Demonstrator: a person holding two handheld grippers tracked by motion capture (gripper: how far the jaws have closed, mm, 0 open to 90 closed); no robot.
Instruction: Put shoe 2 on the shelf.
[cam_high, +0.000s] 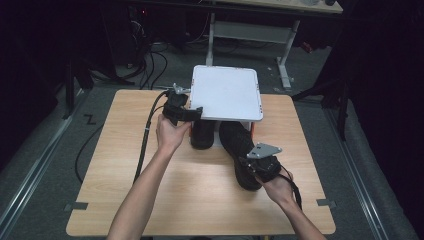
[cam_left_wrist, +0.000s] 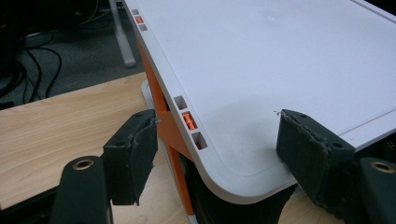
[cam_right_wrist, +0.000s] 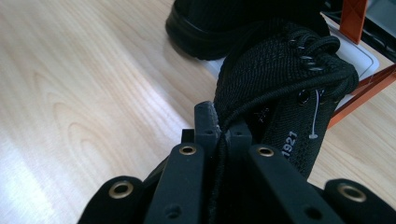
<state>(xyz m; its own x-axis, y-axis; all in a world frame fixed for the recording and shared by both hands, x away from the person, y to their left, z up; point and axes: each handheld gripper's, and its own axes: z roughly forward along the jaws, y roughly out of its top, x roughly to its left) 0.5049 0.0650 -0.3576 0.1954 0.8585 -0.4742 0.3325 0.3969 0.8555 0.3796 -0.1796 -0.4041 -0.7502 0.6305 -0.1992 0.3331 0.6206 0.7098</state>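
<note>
The left gripper (cam_high: 196, 113) was a black block with a small grey three-cornered plate at its far end and a thick black cable trailing from its rear; its two jaws ended in worn, fuzzy black pads (cam_left_wrist: 135, 156) fixed with small screws, a brass-ringed hole behind each. The right gripper (cam_high: 246, 164) was likewise black, a larger grey plate on top, a black cable looping behind it; brass eyelets studded its jaw arms; both forearms were bare, no sleeves in view.
</note>
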